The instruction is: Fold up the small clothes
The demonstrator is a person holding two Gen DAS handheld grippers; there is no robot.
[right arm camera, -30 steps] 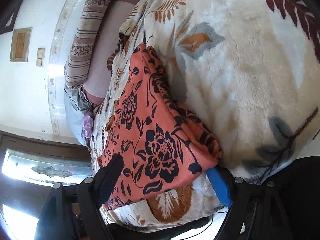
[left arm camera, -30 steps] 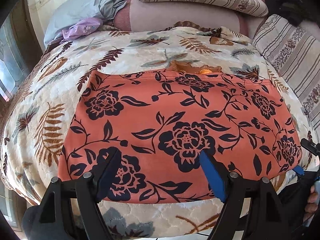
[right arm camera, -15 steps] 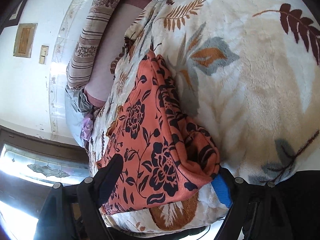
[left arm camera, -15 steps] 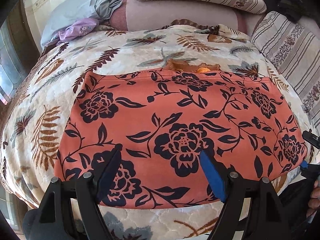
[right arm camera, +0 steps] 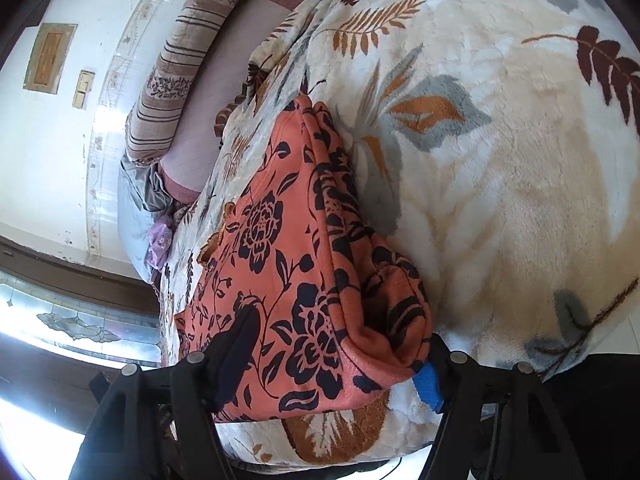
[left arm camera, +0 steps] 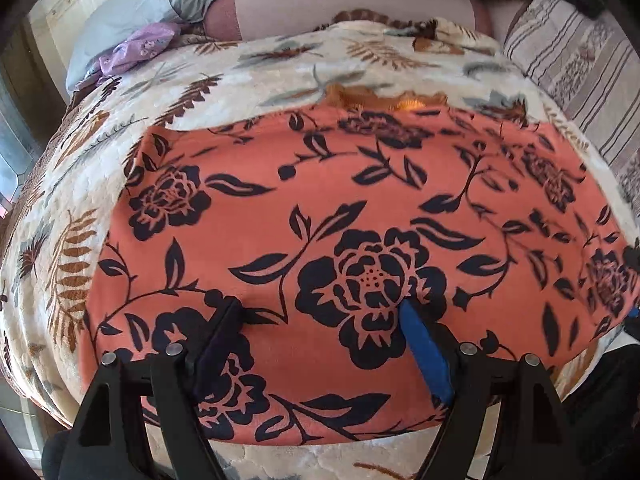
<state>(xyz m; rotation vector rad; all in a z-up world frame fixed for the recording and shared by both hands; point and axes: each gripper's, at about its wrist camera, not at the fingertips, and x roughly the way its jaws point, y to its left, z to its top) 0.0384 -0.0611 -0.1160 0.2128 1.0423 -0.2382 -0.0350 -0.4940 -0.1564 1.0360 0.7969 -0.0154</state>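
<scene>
An orange garment with black flowers (left arm camera: 340,240) lies flat on the leaf-patterned blanket (left arm camera: 132,128). My left gripper (left arm camera: 320,320) is open, hovering over the garment's near edge, fingers apart and holding nothing. In the right wrist view the same garment (right arm camera: 288,280) shows edge-on, its near right corner bunched between the fingers. My right gripper (right arm camera: 340,344) stands open around that corner; the blue finger pad (right arm camera: 430,386) sits under the cloth's edge.
Striped pillows (left arm camera: 580,60) and a pinkish bolster (left arm camera: 340,8) lie at the far side. A grey cloth (left arm camera: 132,12) and a lilac cloth (left arm camera: 140,46) sit at the far left. A window (right arm camera: 60,340) is beyond the bed.
My left gripper has moved forward over the garment. My right gripper has closed in on the right corner, which now bunches up between its fingers.
</scene>
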